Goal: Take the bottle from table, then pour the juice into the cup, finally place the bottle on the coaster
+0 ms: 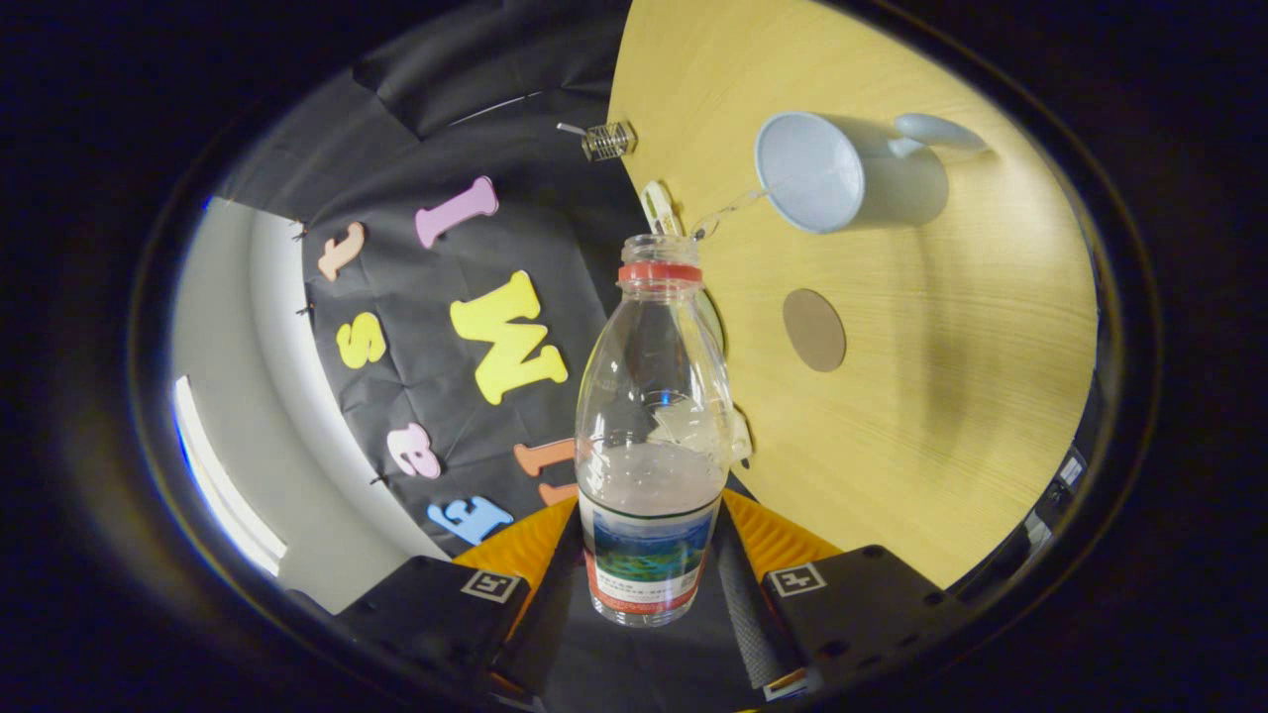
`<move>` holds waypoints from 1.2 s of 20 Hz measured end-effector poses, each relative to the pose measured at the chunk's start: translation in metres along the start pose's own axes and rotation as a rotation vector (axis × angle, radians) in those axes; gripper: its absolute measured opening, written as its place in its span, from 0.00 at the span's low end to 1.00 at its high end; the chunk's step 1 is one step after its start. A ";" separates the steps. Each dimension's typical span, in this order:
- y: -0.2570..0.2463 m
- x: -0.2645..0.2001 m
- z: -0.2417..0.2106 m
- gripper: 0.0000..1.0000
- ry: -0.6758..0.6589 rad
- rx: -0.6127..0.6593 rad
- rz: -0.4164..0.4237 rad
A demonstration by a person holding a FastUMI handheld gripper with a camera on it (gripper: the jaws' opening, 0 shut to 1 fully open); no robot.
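- Clear bottle [649, 446] held between the two fingers, cap off, red ring round the neck.
- Some pale juice inside, settled in the lower part near the picture label (the rest looks see-through).
- Gripper [649, 584] closed in on the bottle, one black finger [555, 584] pressing each side down by the label.
- Orange parts of the gripper showing behind the fingers, with small square markers on the black blocks.
- Tilted view, so the wooden table [971, 416] looks like a wall beside the bottle.
- Bottle lifted up off the table, not touching it.
- Round brown coaster [814, 330] flat on the table, beyond the bottle's shoulder, nothing on it.
- Light blue cup [842, 173] farther off than the coaster, with a handle on its far side, open mouth facing this way.
- Thin clear stream running from the bottle's mouth toward the cup's rim.
- Small white clip [659, 208] and a little wire spring thing [606, 141] at the table's edge, just past the bottle's mouth.
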State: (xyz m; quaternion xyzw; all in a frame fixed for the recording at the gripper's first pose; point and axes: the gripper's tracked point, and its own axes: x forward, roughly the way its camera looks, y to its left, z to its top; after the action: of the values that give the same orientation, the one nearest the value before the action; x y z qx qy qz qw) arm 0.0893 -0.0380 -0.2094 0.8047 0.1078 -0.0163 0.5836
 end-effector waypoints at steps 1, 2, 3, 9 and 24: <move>-0.001 -0.001 0.000 0.76 0.001 0.004 -0.002; -0.001 0.000 0.000 0.76 0.000 0.014 -0.003; 0.001 -0.001 0.001 0.76 -0.001 0.026 -0.001; 0.011 0.001 -0.002 0.76 0.003 0.054 0.010; 0.029 0.009 -0.003 0.76 -0.009 0.161 0.042</move>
State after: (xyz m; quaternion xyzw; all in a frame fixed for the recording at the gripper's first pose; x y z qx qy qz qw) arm 0.1039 -0.0427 -0.1827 0.8509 0.0867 -0.0165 0.5178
